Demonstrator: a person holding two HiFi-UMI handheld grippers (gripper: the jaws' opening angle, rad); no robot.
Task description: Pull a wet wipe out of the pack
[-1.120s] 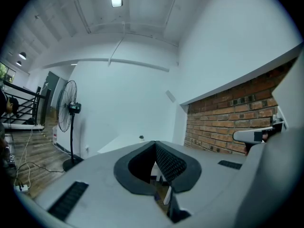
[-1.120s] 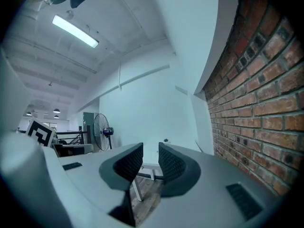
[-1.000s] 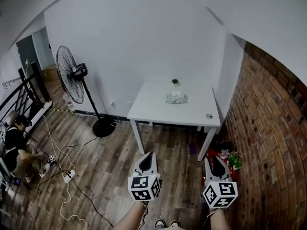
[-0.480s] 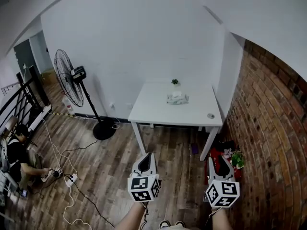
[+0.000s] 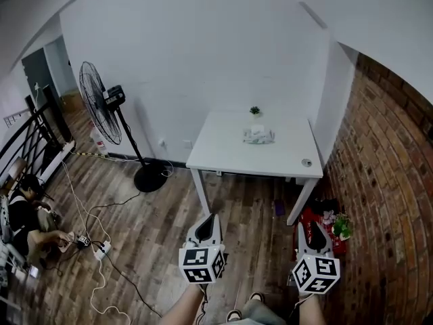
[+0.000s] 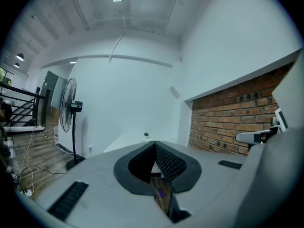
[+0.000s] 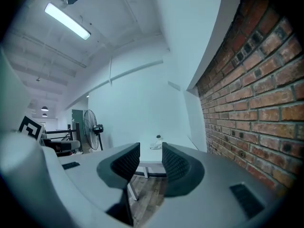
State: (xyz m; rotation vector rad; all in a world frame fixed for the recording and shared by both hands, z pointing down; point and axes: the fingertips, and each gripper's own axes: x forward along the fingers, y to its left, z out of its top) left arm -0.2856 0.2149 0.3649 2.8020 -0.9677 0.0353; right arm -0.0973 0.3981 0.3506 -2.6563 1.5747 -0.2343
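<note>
Standing on a wood floor (image 5: 155, 229) well back from a white table (image 5: 230, 158), a person holds two grippers low and side by side, both aimed toward it. The left gripper (image 5: 210, 221) has its jaws closed tip to tip with nothing between them; the right gripper (image 5: 314, 227) has its jaws parted and empty. The pack of wet wipes (image 5: 258, 135) lies near the table's far edge, just in front of a small potted plant (image 5: 254, 111), well apart from both grippers. A pedestal fan (image 5: 101, 110) stands to the left, a brick wall (image 5: 392, 181) runs along the right, and another person (image 5: 24, 215) sits on the floor at far left.
</note>
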